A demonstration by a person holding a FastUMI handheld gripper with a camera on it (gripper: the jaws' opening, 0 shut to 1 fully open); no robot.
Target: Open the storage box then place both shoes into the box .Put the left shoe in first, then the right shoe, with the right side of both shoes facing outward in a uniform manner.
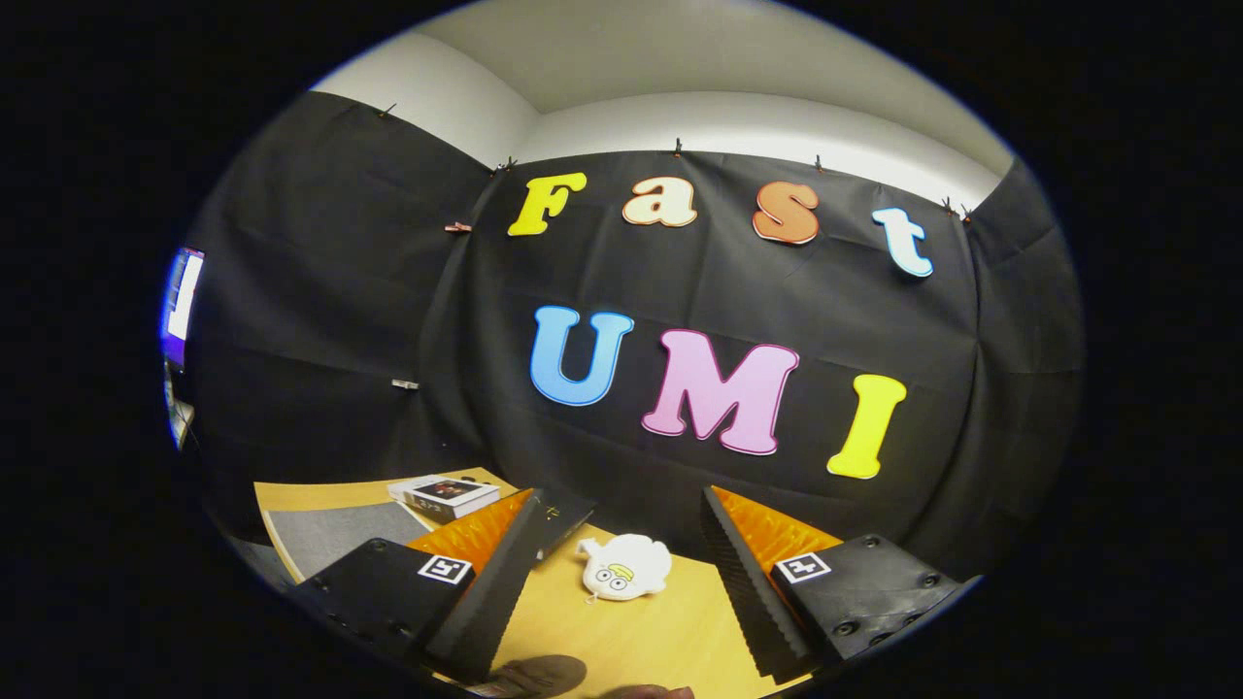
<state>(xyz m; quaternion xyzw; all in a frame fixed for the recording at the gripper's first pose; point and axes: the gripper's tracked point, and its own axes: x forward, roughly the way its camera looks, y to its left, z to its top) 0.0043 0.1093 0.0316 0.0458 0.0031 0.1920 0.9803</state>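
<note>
The smooth, matt yellow wooden counter (621,631) carries a soft white plush toy (626,566), a matt grey cloth mat (335,539) and a glossy cardboard box (445,495).

You see a tan table (621,631), a white plush toy (626,566) with yellow markings on it, and a grey mat (335,539), possibly felt.

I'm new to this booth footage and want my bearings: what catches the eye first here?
A white plush toy with a cartoon face lies on the wooden table, just ahead of the open gripper and between its spread fingers. Beyond the left finger, a small flat box sits beside a grey mat, all before the black cloth wall.
</note>
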